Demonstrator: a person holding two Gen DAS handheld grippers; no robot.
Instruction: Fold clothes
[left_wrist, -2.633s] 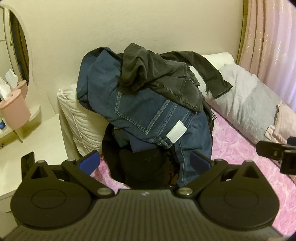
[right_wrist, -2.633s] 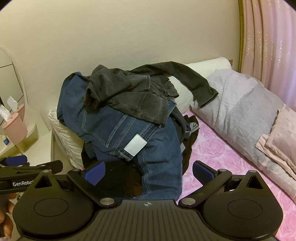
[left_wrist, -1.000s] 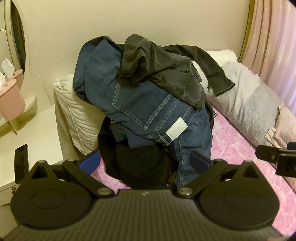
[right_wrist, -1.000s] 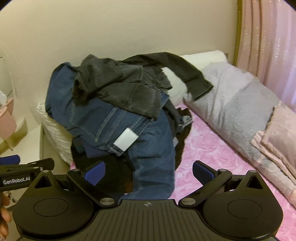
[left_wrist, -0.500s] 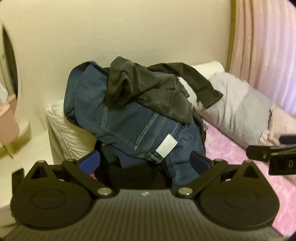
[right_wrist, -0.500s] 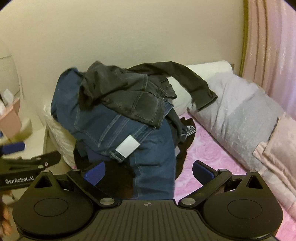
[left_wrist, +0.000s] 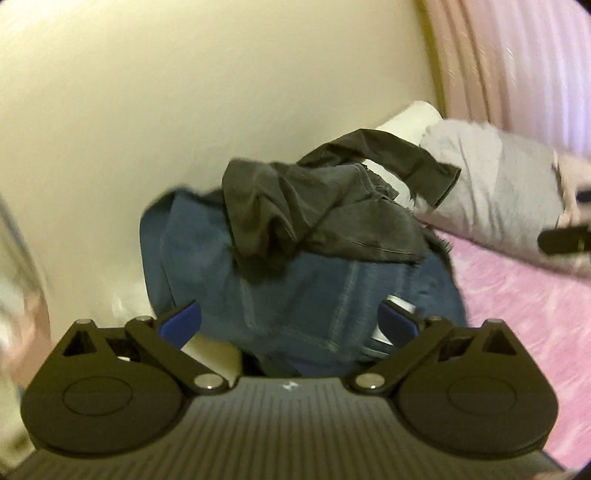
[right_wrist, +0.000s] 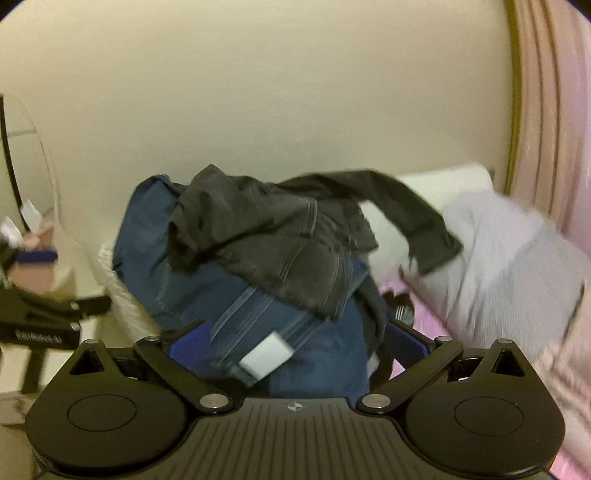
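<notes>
- Left gripper (left_wrist: 290, 319), jaws spread wide and empty, blue pads either side of the clothes heap ahead, not gripping it.
- Right gripper (right_wrist: 293, 339), likewise gaping and holding nothing, framing the lower part of the same heap.
- Straight ahead of both tools: blue jeans (left_wrist: 280, 288), piled in a mound, white patch (right_wrist: 266, 354) at the waistband facing the right gripper.
- On top of the jeans: dark grey denim garment (left_wrist: 317, 218), crumpled, one leg trailing right toward a grey pillow (right_wrist: 517, 266).
- Behind the heap: white pillow (right_wrist: 439, 184) against a cream wall (left_wrist: 184, 92).
- Right of the heap: pink bedspread (left_wrist: 517, 295) and pink curtain (right_wrist: 554, 92).
- Far left of the right gripper: mirror edge (right_wrist: 26, 147) and the other tool's black arm, blurred.
- Both views smeared by motion; fine detail unreadable.
</notes>
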